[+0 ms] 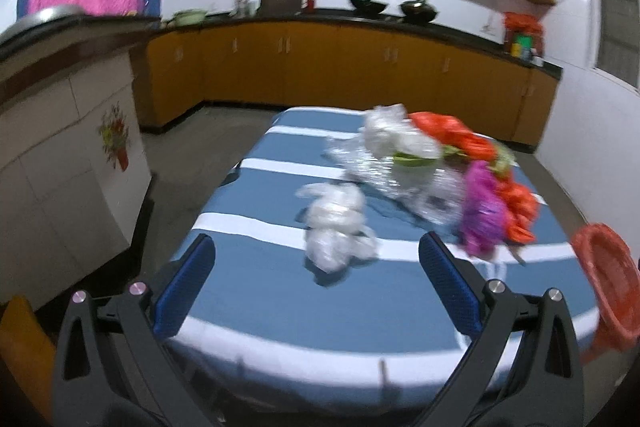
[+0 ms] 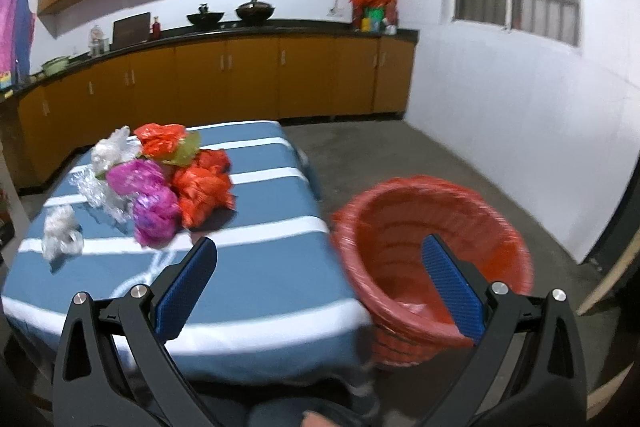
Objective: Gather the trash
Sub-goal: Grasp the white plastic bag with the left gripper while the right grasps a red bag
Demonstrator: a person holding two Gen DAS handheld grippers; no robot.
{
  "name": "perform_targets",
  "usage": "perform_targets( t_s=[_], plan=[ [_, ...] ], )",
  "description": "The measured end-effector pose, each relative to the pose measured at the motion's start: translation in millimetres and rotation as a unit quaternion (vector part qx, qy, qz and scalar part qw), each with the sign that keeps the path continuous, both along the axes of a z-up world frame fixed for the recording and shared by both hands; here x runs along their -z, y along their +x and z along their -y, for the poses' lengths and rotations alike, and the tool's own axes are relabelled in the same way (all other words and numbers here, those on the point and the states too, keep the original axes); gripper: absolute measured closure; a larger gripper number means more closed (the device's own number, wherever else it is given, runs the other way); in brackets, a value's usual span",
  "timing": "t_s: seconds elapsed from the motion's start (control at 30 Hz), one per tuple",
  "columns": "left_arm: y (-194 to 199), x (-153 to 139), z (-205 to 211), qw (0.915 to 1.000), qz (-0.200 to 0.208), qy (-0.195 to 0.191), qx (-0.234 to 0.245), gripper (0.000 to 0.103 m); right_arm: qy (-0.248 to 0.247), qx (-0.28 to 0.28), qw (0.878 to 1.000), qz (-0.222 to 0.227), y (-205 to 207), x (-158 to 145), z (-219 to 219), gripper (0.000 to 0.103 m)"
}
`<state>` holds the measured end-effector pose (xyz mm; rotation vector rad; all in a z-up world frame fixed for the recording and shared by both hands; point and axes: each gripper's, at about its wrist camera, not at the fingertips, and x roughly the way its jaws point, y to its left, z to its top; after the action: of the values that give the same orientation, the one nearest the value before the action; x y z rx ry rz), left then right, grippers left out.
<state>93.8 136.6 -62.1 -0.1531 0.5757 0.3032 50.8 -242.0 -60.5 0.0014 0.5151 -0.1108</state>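
Blue-padded fingers of the left gripper [image 1: 316,287] and right gripper [image 2: 320,285] stand wide apart, holding nothing, above a blue-and-white striped table [image 2: 256,279]. Crumpled plastic bags [image 2: 160,183] in clear, pink and orange lie heaped at its far end, a small clear bag [image 1: 336,227] lying apart. An orange bin [image 2: 432,259] stands just beside the table.

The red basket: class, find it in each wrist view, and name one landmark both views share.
Left wrist view: the red basket sits at the far right edge, partly cut off, beside the striped table.
Right wrist view: it is right of centre, on the floor beside the table's right edge, behind the right finger.
Shared landmark: the purple bag in the trash pile.
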Motion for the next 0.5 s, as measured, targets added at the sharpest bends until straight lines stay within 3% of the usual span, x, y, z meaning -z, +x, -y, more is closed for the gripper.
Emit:
perform_targets(
  t_s=[0.1, 0.17, 0.27, 0.33, 0.5],
  plan=[
    [23.9, 8.1, -15.8, 0.9997, -0.017, -0.016, -0.003, 0.004, 0.019, -0.018, 1.000, -0.017, 30.1, 4.0, -9.3, 0.005],
    [40.8, 16.3, -24.1, 0.9994, -0.030, -0.018, -0.003, 0.006, 0.037, -0.036, 0.998, -0.036, 52.8, 9.4, -16.2, 0.018],
    [66.9, 31.0, -26.4, 0.9980, -0.058, -0.023, 0.001, 0.015, 0.056, -0.058, 0.995, -0.066, 87.3, 20.2, -29.5, 0.029],
    [79.2, 40.3, -30.9, 0.9968, -0.074, -0.031, 0.005, 0.021, 0.063, -0.066, 0.993, -0.078, 105.4, 26.2, -39.0, 0.032],
    [100.1, 54.5, -31.8, 0.9954, -0.088, -0.038, 0.012, 0.022, 0.071, -0.087, 0.989, -0.092, 139.6, 34.6, -60.3, 0.034]
  ],
)
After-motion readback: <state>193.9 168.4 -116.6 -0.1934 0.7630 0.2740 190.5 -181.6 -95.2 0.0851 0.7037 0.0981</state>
